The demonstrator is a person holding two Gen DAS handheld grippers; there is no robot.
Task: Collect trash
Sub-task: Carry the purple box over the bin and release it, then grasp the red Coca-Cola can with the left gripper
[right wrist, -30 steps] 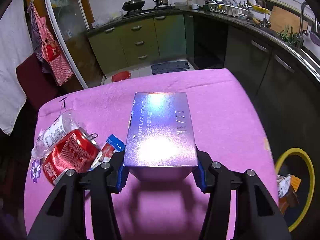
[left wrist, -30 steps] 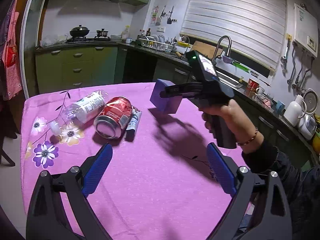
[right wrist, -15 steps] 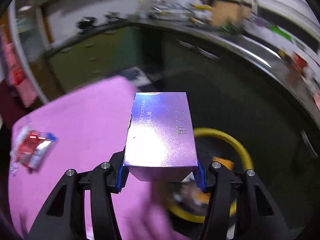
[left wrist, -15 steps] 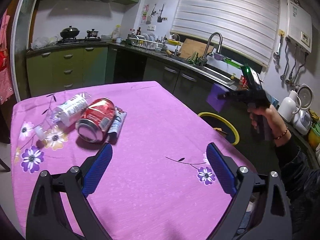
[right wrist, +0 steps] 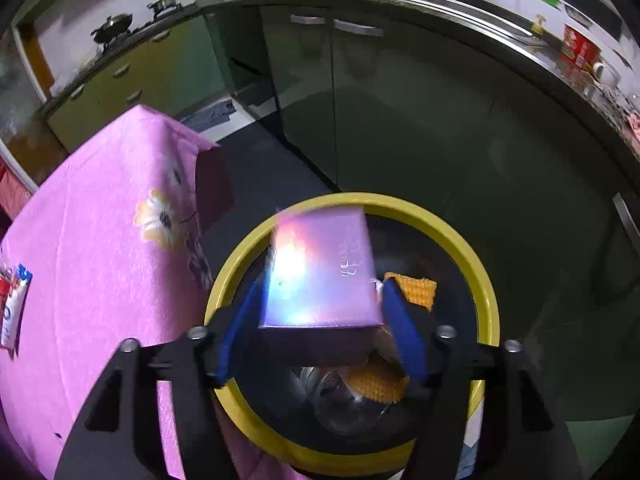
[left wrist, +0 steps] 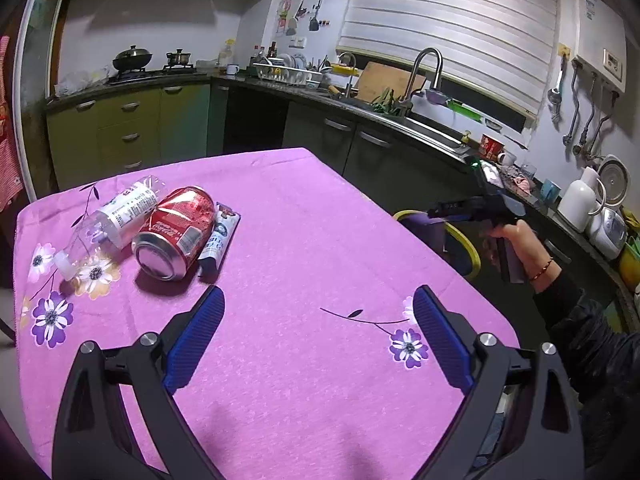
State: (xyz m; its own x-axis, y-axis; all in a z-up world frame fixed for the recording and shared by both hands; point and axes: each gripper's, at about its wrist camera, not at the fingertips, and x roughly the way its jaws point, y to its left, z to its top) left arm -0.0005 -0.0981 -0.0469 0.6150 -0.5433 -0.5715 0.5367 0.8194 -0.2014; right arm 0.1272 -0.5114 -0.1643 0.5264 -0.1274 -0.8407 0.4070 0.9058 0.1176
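Kitchen table [left wrist: 304,248] holds can [left wrist: 174,232] and bottle [left wrist: 116,216]; left gripper [left wrist: 316,332] spread, right gripper [right wrist: 320,320] opening around box [right wrist: 320,268] over bin [right wrist: 476,264].

Glossy purple box [right wrist: 320,268], metal can [left wrist: 174,232]

black grippers [left wrist: 316,328] w/ blue pads [left wrist: 196,336], silver screws; black sleeve [left wrist: 592,344], bracelet [left wrist: 542,269]
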